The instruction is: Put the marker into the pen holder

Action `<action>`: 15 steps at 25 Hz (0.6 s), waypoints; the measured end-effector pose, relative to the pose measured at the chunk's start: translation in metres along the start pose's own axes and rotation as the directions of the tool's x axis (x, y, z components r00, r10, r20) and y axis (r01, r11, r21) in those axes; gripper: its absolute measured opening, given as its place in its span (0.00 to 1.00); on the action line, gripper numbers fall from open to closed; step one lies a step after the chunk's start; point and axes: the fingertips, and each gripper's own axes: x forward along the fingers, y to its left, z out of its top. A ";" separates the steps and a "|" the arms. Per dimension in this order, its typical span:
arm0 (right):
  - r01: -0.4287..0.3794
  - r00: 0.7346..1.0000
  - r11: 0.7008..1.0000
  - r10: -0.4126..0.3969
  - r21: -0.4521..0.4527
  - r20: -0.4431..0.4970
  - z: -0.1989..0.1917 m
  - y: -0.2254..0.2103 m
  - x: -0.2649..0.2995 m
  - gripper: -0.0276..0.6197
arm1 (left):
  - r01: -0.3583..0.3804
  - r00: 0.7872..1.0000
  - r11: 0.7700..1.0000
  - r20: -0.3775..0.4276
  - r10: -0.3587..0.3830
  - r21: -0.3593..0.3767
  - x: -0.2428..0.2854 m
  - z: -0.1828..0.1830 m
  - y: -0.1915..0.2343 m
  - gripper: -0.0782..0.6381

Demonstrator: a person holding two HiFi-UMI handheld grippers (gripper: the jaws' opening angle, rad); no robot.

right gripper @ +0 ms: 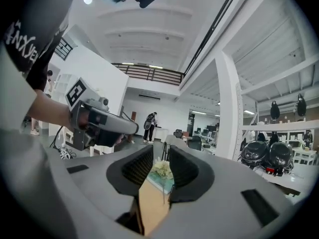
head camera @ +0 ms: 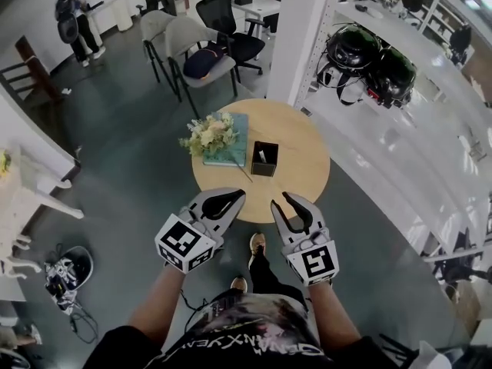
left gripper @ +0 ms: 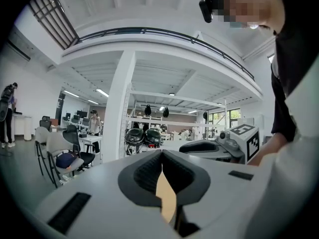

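Observation:
A black square pen holder (head camera: 264, 160) stands upright near the middle of the round wooden table (head camera: 304, 156), with something small and white inside it. A thin dark marker (head camera: 244, 171) lies on the tabletop by the near corner of a teal book (head camera: 237, 148); the right gripper view also shows the marker (right gripper: 163, 197) as a thin line. My left gripper (head camera: 237, 194) hovers at the table's near edge, shut and empty, its tips touching (left gripper: 162, 153). Just to its right, my right gripper (head camera: 280, 200) is open by a narrow gap (right gripper: 161, 153), holding nothing.
A bunch of pale flowers (head camera: 209, 134) rests on the book's left side; the flowers (right gripper: 162, 170) show between the right jaws. Office chairs (head camera: 192, 41) stand beyond the table, a white pillar (head camera: 296, 29) and shelving with helmets (head camera: 369, 60) to the right. A person (head camera: 73, 21) stands far back left.

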 end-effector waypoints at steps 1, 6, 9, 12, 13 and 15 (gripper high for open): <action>0.003 1.000 1.000 -0.003 -0.005 0.016 0.005 0.009 -0.009 0.18 | 0.007 1.000 1.000 0.001 -0.007 0.001 -0.008 0.001 -0.009 0.14; 0.010 0.997 1.000 -0.008 -0.028 0.072 0.027 0.050 -0.048 0.18 | 0.036 0.999 0.999 0.002 -0.036 0.001 -0.045 0.007 -0.048 0.14; 0.004 0.998 0.999 -0.002 -0.033 0.058 0.032 0.067 -0.066 0.18 | 0.041 0.999 0.999 0.003 -0.041 -0.005 -0.058 0.008 -0.063 0.14; -0.003 0.998 0.999 0.005 -0.040 0.055 0.036 0.077 -0.079 0.18 | 0.044 0.999 0.999 0.003 -0.044 -0.013 -0.066 0.009 -0.073 0.14; -0.005 0.999 0.999 0.007 -0.042 0.053 0.037 0.079 -0.082 0.18 | 0.044 0.999 0.999 0.002 -0.044 -0.016 -0.068 0.009 -0.076 0.14; -0.006 0.999 0.999 0.008 -0.041 0.049 0.037 0.081 -0.087 0.18 | 0.042 0.999 0.999 0.001 -0.042 -0.022 -0.070 0.010 -0.080 0.14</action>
